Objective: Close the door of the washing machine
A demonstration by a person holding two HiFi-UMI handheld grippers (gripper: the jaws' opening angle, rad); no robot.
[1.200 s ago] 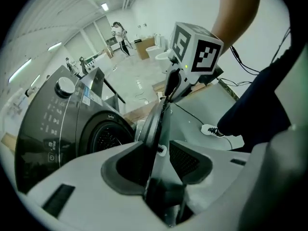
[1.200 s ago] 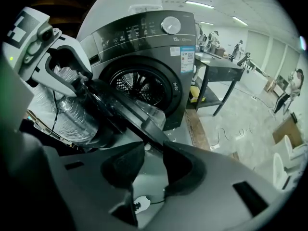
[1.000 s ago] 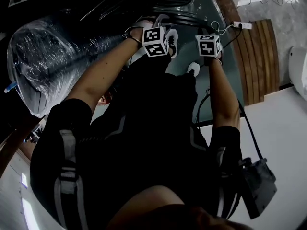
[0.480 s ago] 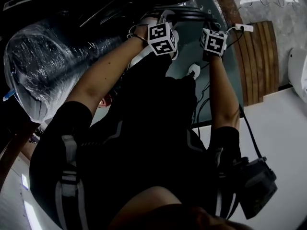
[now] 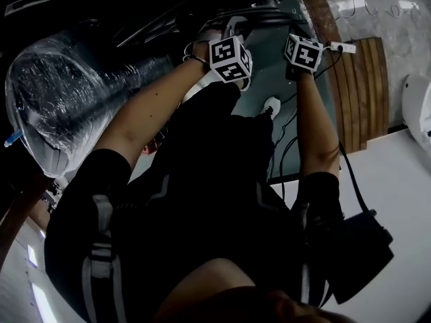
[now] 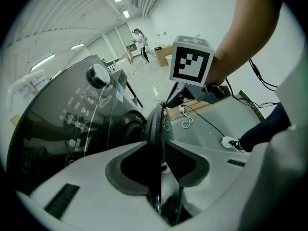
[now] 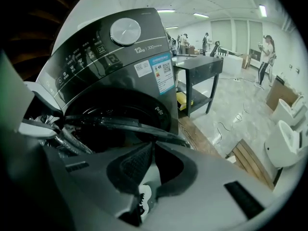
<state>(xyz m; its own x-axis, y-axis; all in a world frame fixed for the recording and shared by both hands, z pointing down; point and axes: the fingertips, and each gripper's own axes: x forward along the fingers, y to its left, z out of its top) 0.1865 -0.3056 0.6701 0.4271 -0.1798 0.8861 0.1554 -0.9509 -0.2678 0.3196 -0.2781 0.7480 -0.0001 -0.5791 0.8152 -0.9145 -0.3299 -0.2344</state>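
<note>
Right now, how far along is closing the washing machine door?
Nothing is finished: the door stands open, away from the front of the washing machine. In hand: the left gripper has just closed its jaws on the door's rim; the right gripper has just closed too, with nothing between its jaws. Left: swing the door shut against the machine.

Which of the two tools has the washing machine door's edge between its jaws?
The left tool: the door's rim is pinched between its jaws, which have just been closing. The right tool, jaws also just closing, holds nothing.
</note>
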